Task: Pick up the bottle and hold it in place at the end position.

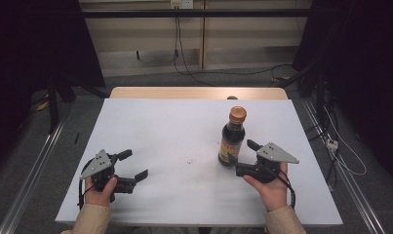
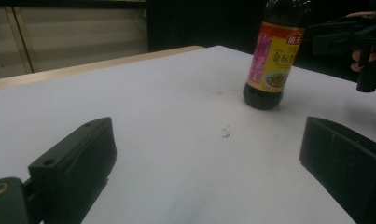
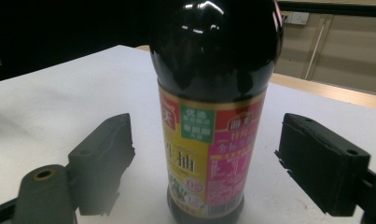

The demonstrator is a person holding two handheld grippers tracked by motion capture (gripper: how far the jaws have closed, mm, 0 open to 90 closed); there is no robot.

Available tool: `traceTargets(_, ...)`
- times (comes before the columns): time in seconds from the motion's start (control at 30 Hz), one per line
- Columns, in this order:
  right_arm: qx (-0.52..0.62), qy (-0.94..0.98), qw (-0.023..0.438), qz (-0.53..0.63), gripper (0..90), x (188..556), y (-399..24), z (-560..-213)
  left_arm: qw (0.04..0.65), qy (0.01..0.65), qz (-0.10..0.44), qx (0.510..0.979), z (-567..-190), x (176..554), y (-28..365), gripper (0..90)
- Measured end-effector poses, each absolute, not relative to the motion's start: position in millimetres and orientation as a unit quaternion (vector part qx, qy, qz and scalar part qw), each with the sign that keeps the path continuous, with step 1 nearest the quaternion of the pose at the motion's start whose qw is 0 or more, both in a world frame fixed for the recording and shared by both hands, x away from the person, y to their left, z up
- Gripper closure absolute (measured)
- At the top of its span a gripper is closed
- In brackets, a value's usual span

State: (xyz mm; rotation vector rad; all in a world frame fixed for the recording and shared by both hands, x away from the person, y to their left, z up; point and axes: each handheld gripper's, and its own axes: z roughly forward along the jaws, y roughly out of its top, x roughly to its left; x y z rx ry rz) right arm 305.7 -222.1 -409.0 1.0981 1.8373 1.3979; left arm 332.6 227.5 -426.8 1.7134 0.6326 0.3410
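Observation:
A dark soy sauce bottle [image 1: 232, 139] with an orange-brown cap [image 1: 237, 114] and a yellow and pink label stands upright right of the table's middle. My right gripper [image 1: 242, 155] sits just behind its base. In the right gripper view the bottle [image 3: 213, 93] rises between the two jaws of that gripper [image 3: 206, 126], and a gap shows on each side, so the pads are off the glass. My left gripper [image 1: 134, 165] rests open near the front left with nothing between its jaws. In the left gripper view the bottle [image 2: 273, 60] stands far ahead of the open left gripper [image 2: 206, 135].
A white sheet [image 1: 174, 126] covers the table, and a wooden strip [image 1: 199, 92] shows along its far edge. A small dark mark [image 1: 190, 161] lies on the sheet left of the bottle. Cables [image 1: 345, 156] trail on the floor to the right.

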Motion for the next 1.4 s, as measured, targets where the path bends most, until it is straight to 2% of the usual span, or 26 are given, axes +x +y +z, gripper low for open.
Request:
traceTargets(0.57,0.420,0.674,0.280,0.540,19.7,322.8,-219.2,-397.4,0.594,0.266,0.144,0.746,-428.2,332.7,225.2,3.5)
traceTargets(0.97,0.422,0.679,0.270,0.536,20.3,334.9,-210.0,-403.7,0.592,0.271,0.140,0.746,-429.5,332.3,224.9,3.6)
traceTargets(1.4,0.426,0.677,0.264,0.539,26.6,346.1,-208.0,-409.4,0.591,0.269,0.141,0.747,-429.9,333.4,226.0,3.6)
